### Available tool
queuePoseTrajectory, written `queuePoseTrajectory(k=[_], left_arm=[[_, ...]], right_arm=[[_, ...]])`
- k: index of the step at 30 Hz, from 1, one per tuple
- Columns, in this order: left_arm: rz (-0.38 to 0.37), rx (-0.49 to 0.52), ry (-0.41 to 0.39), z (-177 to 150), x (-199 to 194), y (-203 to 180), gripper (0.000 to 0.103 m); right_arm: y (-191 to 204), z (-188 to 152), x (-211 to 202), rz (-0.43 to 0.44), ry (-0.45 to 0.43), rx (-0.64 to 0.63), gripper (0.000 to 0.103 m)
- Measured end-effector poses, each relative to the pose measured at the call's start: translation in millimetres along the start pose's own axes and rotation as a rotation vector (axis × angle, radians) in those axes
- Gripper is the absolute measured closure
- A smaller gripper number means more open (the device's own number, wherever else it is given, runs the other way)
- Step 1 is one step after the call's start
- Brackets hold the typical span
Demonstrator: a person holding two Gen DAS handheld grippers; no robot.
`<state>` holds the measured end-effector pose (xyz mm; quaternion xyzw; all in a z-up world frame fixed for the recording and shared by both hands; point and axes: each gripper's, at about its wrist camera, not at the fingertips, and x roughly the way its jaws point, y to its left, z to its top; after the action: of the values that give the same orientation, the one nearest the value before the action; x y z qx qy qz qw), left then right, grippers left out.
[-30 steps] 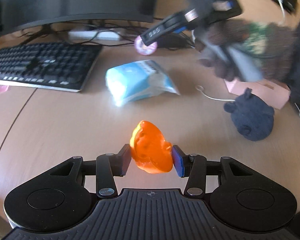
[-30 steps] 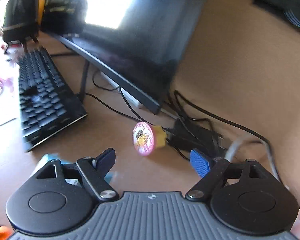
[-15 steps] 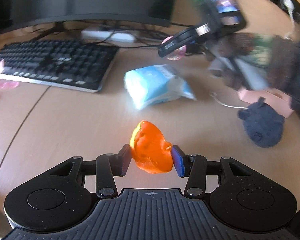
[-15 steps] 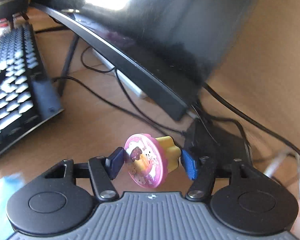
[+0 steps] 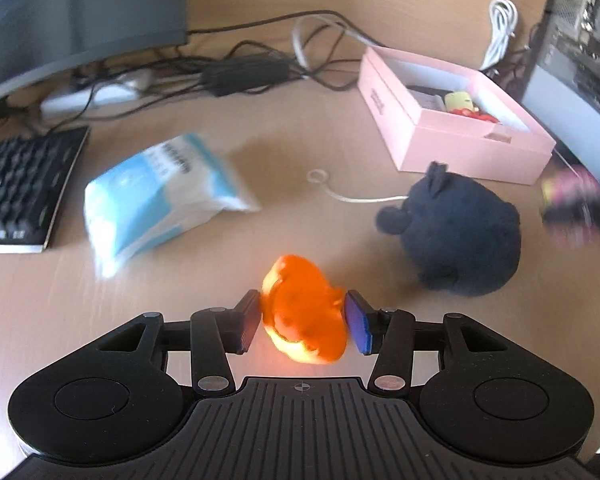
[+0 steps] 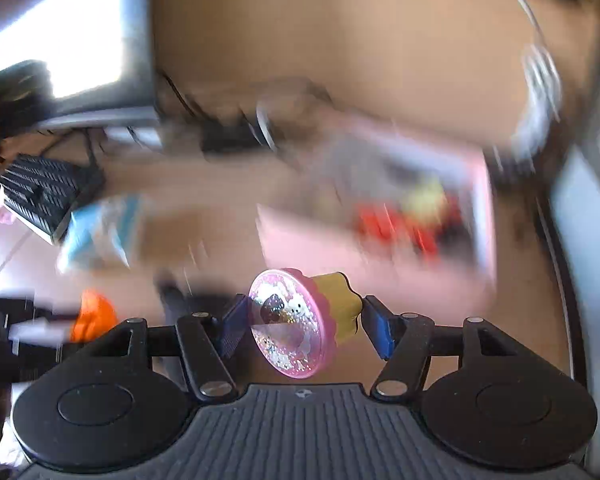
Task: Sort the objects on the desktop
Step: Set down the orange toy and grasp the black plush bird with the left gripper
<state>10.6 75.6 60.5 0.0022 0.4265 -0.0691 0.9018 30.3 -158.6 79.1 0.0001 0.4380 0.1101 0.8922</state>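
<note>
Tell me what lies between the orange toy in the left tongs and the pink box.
The dark navy plush toy sits on the desk between the orange moulded toy, held in the left tongs, and the open pink cardboard box. A thin white cord also lies there. Carrying the toy over them looks feasible.

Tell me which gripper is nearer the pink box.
Right. The right gripper, carrying the pink disc toy, is beside the pink box; the left gripper, holding the orange toy, sits further back.

Bare counter (image 5: 284,152) lies open between the blue packet (image 5: 156,196) and the dark plush (image 5: 460,236). The plush sits just before the pink box (image 5: 456,148); cables (image 5: 236,60) crowd the far edge.
</note>
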Motion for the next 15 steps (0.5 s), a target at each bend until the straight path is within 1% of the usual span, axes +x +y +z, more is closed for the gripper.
queuePoseTrajectory(k=[1, 2, 5, 7, 9, 12, 13, 15], left_arm=[[0.004, 0.01, -0.008, 2, 0, -4, 0.048], [0.007, 0.008, -0.016, 4, -1, -7, 0.046], [-0.002, -0.005, -0.039, 12, -3, -12, 0.04], [-0.001, 0.007, -0.062, 17, -7, -17, 0.029], [0.003, 0.023, -0.082, 21, -13, -23, 0.027], [0.012, 0.014, -0.085, 24, -18, -29, 0.02], [0.006, 0.012, -0.08, 24, -19, -30, 0.019], [0.006, 0.026, -0.072, 21, -20, -35, 0.017]], right_arm=[[-4, -9, 2, 0.028, 0.033, 0.033, 0.041], [-11, -17, 2, 0.083, 0.059, 0.07, 0.041], [-24, -30, 5, 0.221, 0.092, 0.155, 0.041], [-31, -37, 12, 0.266, 0.117, 0.19, 0.041], [-35, -43, 20, 0.25, 0.116, 0.197, 0.041], [-43, -48, 15, 0.183, 0.068, 0.19, 0.04], [-44, -49, 11, 0.149, 0.048, 0.17, 0.039], [-41, -50, 3, 0.105, 0.005, 0.094, 0.033]])
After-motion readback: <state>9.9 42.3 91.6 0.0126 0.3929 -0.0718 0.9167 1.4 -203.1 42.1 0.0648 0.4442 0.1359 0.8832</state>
